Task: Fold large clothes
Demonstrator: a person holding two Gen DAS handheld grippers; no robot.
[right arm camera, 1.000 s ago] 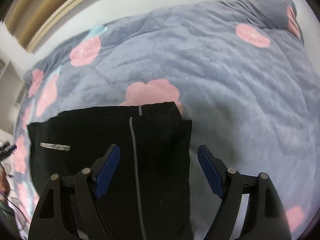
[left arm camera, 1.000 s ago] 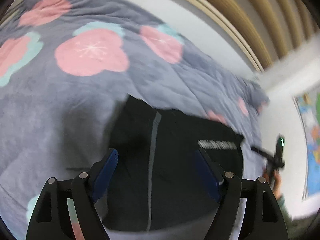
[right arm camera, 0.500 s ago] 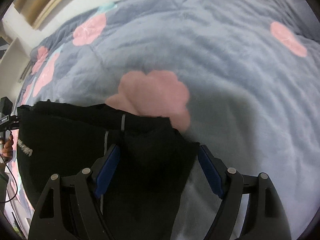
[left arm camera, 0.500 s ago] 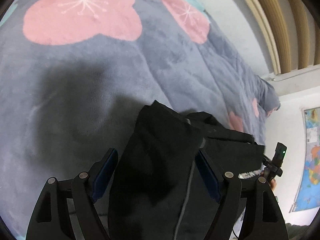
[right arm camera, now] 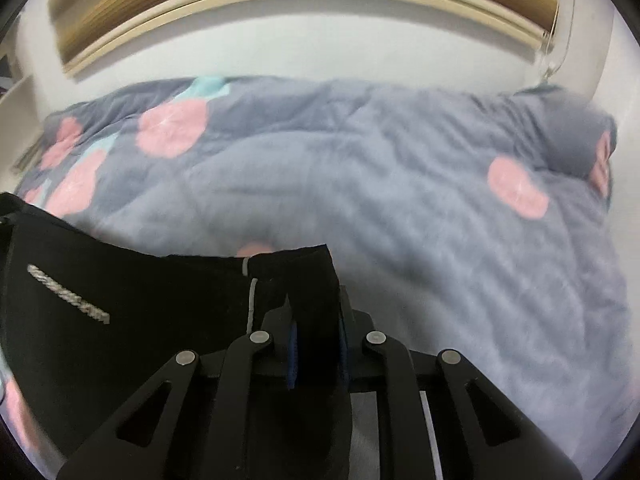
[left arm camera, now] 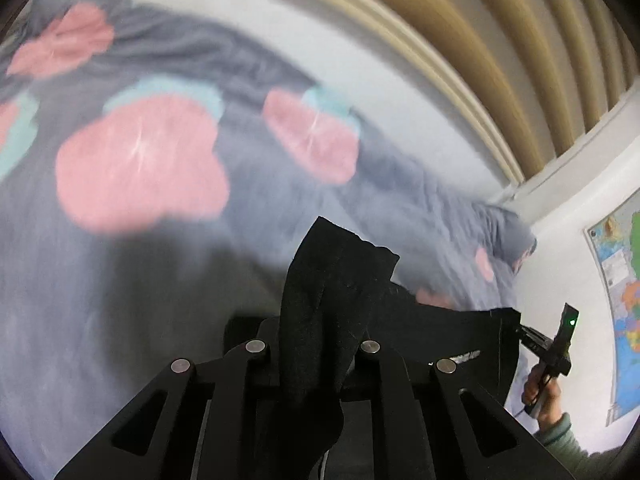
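Garment now lifted off blanket; left hand-held gripper, right hand-held gripper, earlier spread, now pinching it.

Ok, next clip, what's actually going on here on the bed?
A person is folding a black garment over a grey floral blanket. The left gripper and the right gripper are each shut on a corner of the fabric, which hangs stretched between them, apparently lifted off the bed. No fold has been laid down yet.

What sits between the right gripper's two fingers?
A fold of the black garment, pinched in the right gripper; the right wrist view shows it.
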